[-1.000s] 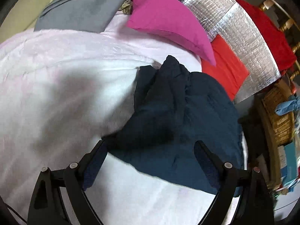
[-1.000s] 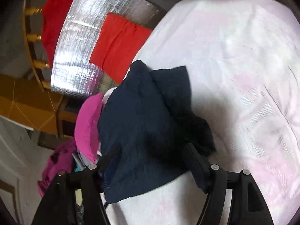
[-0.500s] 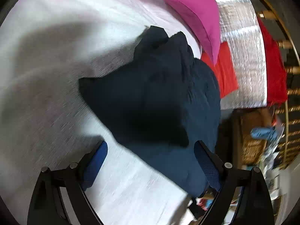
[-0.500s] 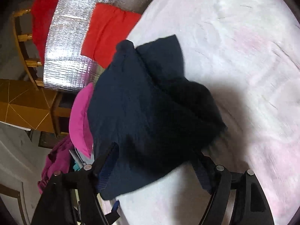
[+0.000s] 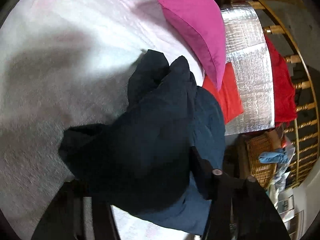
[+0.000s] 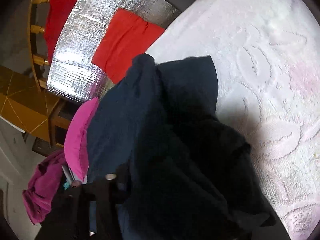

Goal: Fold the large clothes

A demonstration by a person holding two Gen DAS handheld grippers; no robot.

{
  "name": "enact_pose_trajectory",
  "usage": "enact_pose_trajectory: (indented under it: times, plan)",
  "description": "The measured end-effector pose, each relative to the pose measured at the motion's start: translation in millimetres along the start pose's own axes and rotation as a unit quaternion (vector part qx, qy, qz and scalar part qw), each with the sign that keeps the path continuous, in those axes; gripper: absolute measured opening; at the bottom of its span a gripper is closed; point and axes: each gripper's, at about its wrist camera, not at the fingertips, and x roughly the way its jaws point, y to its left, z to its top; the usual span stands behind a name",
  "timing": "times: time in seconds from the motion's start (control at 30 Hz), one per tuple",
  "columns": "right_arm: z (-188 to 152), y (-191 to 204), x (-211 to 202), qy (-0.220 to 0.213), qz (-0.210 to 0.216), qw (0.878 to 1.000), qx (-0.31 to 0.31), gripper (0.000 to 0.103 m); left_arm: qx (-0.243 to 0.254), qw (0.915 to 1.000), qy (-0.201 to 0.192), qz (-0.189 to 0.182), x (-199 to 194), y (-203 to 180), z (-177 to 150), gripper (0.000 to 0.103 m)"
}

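Both tools lower into navy garment (image 5: 152, 144), left tool (image 5: 140, 188), right tool (image 6: 170, 190), jaws closing on cloth

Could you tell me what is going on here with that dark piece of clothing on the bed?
A person is working with a handheld claw in each hand on a navy garment bunched on the pale pink bedspread. Both the left claw and the right claw are closing, with the cloth's near edge between their fingers. The garment is still crumpled, not folded. A magenta pillow lies behind it.
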Motion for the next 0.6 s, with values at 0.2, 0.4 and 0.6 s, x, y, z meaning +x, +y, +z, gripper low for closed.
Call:
enact_pose_trajectory:
  times: [0.2,0.4,0.6]
  plan:
    - [-2,19,-22,-0.023,-0.009,0.999,-0.028,0.033,0.060,0.9980,-0.016,0.012,-13,-28,2,0.031]
    - [-4,24,-49,-0.024,-0.004,0.999,-0.029,0.032,0.084,0.9964,-0.006,0.008,-32,-42,-1,0.029]
    - [-16,20,-70,-0.009,-0.012,0.999,-0.036,0.032,0.094,0.9953,0.015,0.013,-61,-29,-19,0.029]
